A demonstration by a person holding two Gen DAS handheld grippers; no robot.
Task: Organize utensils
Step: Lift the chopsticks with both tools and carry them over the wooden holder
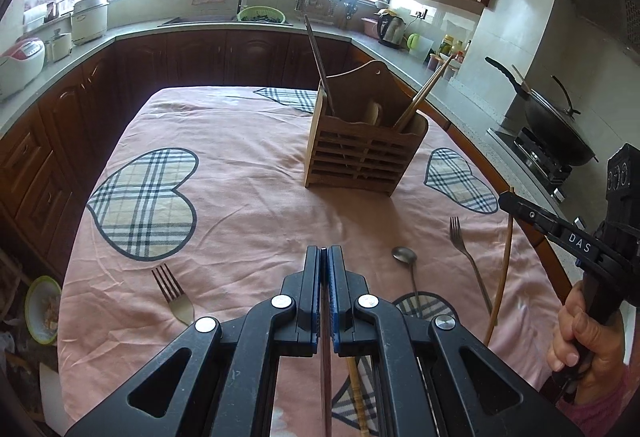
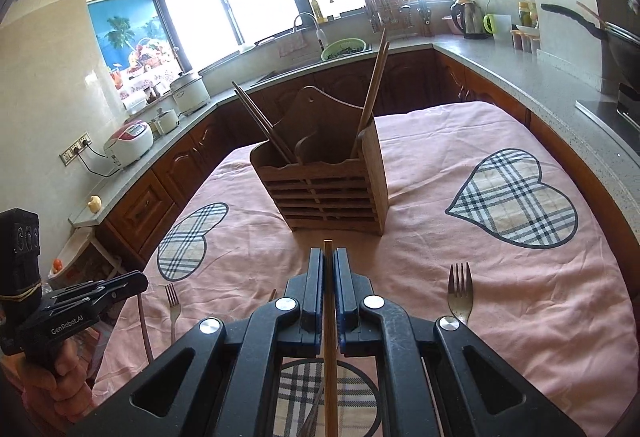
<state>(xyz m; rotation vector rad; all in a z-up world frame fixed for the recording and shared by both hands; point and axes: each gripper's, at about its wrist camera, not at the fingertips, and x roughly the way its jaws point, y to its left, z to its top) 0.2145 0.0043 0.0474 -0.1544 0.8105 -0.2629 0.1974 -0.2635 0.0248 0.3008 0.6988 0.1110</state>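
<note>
A slatted wooden utensil holder stands on the table. Dark chopsticks lean in its left compartment and light ones in its right. My left gripper is shut on a dark chopstick above the near part of the table. To its right, my right gripper is shut on a light bamboo chopstick that hangs below its jaws. Two forks and a spoon lie on the cloth.
The table wears a pink cloth with plaid hearts. Another bamboo stick lies under my left gripper. Kitchen counters wrap around the table, with a wok on the stove at right. A bowl sits on the floor at left.
</note>
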